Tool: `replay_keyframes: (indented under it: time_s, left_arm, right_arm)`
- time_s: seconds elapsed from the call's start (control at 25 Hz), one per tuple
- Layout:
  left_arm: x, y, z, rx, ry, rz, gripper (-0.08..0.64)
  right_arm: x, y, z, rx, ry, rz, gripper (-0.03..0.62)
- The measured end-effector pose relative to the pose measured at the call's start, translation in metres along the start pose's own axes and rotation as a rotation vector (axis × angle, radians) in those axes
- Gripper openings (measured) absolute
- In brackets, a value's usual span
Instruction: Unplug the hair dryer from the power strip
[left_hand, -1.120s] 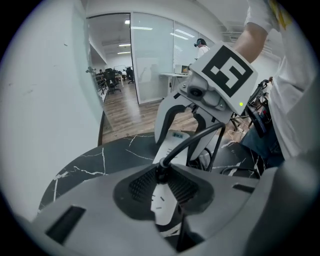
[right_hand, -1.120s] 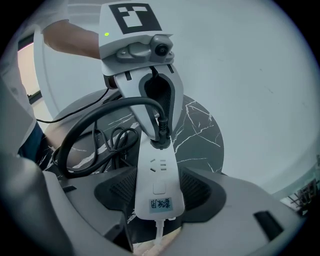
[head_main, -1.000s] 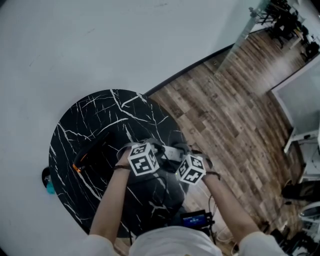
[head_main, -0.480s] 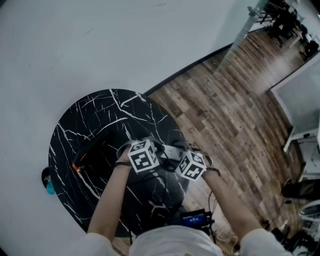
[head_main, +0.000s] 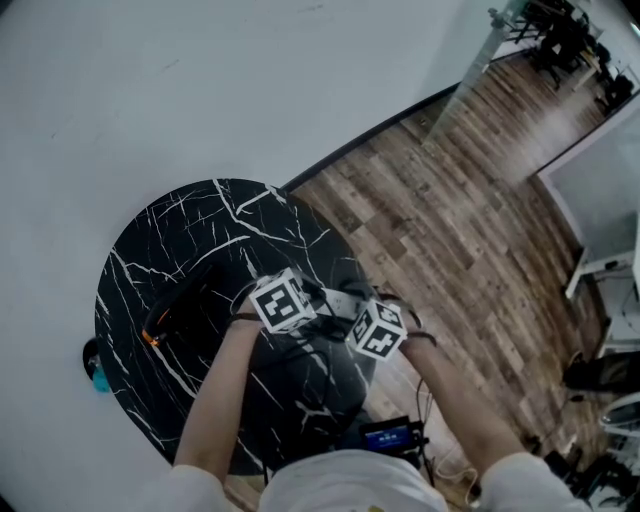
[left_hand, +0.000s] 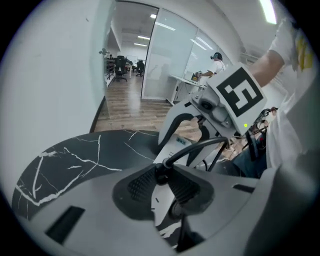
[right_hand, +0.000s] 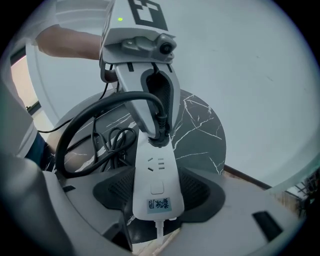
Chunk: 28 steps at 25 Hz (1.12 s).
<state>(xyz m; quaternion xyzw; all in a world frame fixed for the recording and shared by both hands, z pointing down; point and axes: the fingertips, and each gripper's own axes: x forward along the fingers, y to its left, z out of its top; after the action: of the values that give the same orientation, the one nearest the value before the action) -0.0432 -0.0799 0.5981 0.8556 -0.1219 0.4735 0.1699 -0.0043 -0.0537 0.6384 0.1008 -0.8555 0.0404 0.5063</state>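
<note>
The hair dryer's black plug (right_hand: 159, 131) sits in the far socket of the white power strip (right_hand: 154, 172), above the black marbled surface (head_main: 180, 235). The left gripper (left_hand: 162, 182) has its fingers clamped on the plug from both sides. The right gripper (right_hand: 156, 189) pinches the strip's near end, one pad on each long side. The black cord (right_hand: 87, 120) arches away from the plug, and more of it lies coiled on the surface. The hair dryer (head_main: 178, 306) lies well apart, at the surface's left part. Beyond is wooden floor (head_main: 450, 220).
</note>
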Motion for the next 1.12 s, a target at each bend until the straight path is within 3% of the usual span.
replay_keyframes:
  time_s: [0.12,0.24,0.32,0.6,0.88,1.12]
  left_arm:
    - [-0.001,-0.003,0.008,0.029,-0.010,-0.015,0.071]
    - [0.005,-0.009,-0.002,0.085,0.008,0.055,0.066]
    - [0.008,-0.010,-0.008,0.078,0.008,0.086,0.064]
    - [-0.002,-0.002,0.006,0.017,0.016,-0.007,0.067]
    - [0.005,-0.010,-0.008,0.044,0.021,0.062,0.066]
    - [-0.001,-0.001,0.005,0.006,0.044,-0.016,0.069]
  right_arm:
    - [0.000,-0.001,-0.002,0.035,0.002,0.005,0.265]
    - [0.002,-0.001,-0.003,0.071,0.012,0.030,0.268]
    - [0.001,-0.001,-0.001,0.077,0.005,0.032,0.268]
    - [-0.001,-0.001,0.000,0.052,0.010,0.014,0.268]
    - [-0.001,0.002,0.007,0.093,-0.003,0.048,0.270]
    - [-0.001,0.001,0.009,0.093,-0.008,0.039,0.270]
